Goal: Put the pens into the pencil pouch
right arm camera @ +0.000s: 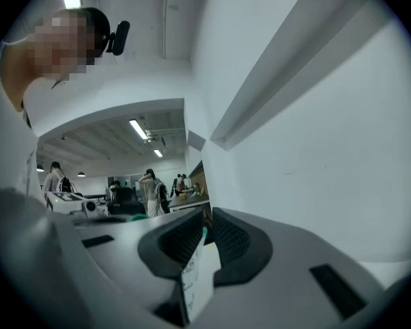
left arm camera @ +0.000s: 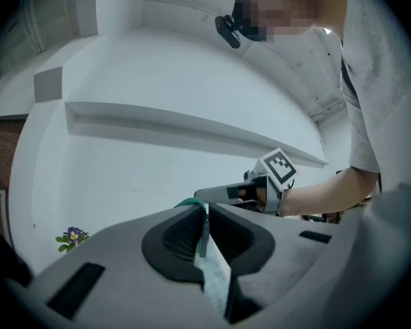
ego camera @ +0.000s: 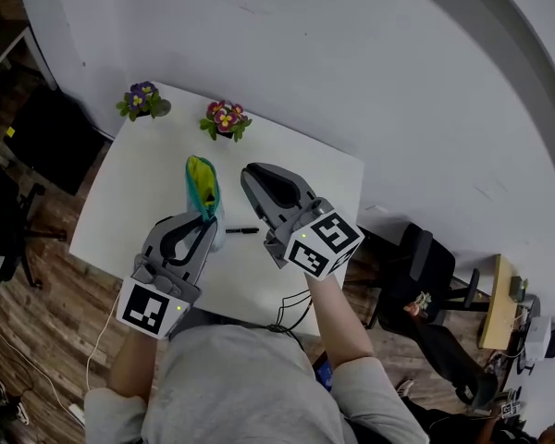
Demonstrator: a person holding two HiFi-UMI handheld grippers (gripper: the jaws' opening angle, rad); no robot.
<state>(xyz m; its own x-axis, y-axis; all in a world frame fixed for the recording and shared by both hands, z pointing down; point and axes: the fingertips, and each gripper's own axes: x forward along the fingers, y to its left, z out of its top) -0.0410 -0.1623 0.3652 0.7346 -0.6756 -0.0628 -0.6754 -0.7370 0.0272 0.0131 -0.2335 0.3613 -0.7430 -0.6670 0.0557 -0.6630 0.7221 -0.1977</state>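
**Left gripper (left arm camera: 205,216) pinched on pencil pouch (ego camera: 202,183); right gripper (right arm camera: 205,228) nipped on a white printed slip (right arm camera: 195,279).**

Left jaws stood nearly together on pouch fabric, holding it upright on the white table (ego camera: 296,169). A black pen (ego camera: 242,230) lay just beside it, outside. Advised: keep the mouth steady and open, and free the right jaws before fetching the pen. Only the head view showed the pen; only the right gripper view, the slip.
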